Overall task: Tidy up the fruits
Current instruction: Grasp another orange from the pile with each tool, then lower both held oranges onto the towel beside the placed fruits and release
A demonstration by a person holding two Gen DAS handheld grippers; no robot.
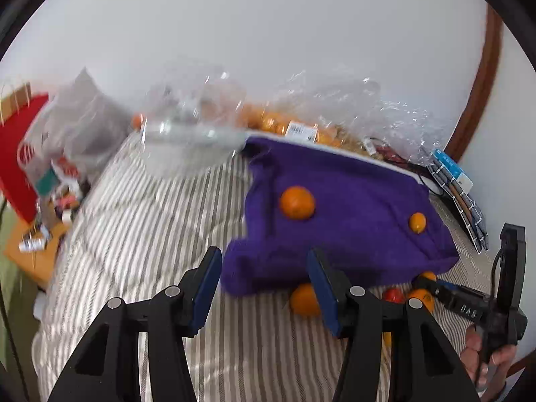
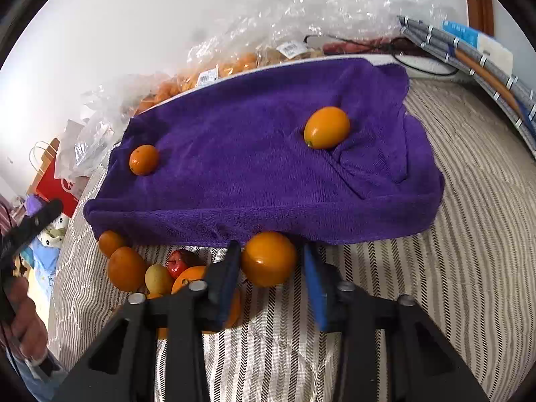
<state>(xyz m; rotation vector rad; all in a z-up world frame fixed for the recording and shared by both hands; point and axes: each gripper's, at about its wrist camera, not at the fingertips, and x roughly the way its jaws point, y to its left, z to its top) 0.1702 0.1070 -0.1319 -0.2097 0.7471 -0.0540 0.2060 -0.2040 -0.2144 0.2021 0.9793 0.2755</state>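
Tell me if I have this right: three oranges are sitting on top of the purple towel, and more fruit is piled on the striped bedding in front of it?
Not quite: only two oranges sit on the purple towel, one at its left and one toward its right, as the right wrist view shows. The rest holds: more fruit lies on the striped bedding in front.

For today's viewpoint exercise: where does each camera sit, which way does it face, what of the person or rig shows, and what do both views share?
Left wrist: on the left gripper, open, above the striped bedding, facing the purple towel; right gripper and a hand at lower right.
Right wrist: on the right gripper, open around an orange below the towel's edge; a hand at lower left.
Shared: towel, two fruits on it.
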